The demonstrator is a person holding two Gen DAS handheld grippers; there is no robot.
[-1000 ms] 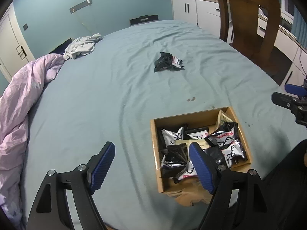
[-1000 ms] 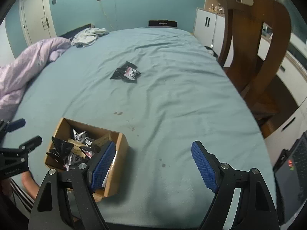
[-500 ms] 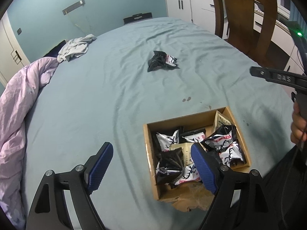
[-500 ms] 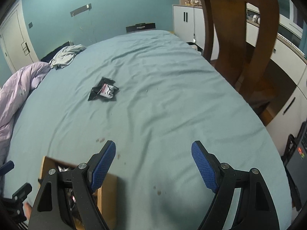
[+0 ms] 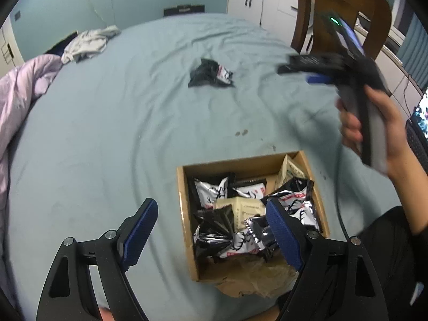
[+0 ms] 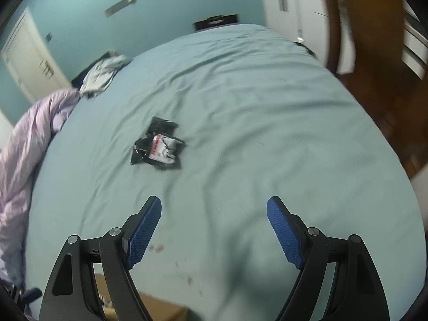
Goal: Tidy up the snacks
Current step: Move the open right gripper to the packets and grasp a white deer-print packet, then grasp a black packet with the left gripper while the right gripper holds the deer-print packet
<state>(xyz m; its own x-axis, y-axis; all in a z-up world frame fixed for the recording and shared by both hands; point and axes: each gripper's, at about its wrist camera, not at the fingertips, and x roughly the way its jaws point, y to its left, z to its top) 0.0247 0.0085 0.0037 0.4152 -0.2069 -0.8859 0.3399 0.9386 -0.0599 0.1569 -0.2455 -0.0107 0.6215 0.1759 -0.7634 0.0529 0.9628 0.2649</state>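
Observation:
A cardboard box holding several black-and-white snack packets sits on the teal bed near me. Loose black-and-white snack packets lie farther out mid-bed, also in the right wrist view. My left gripper is open and empty, its right finger over the box. My right gripper is open and empty above bare sheet, short of the loose packets. It shows blurred in the left wrist view, held by a hand to the right of the packets.
A pink duvet lies along the bed's left side, grey clothes at the far left. A wooden chair and white cabinets stand beyond the bed's right side. The box corner shows below my right gripper.
My right gripper has moved forward over the bed toward the loose packets, leaving the box behind. My left gripper stays over the box's near edge, still open.

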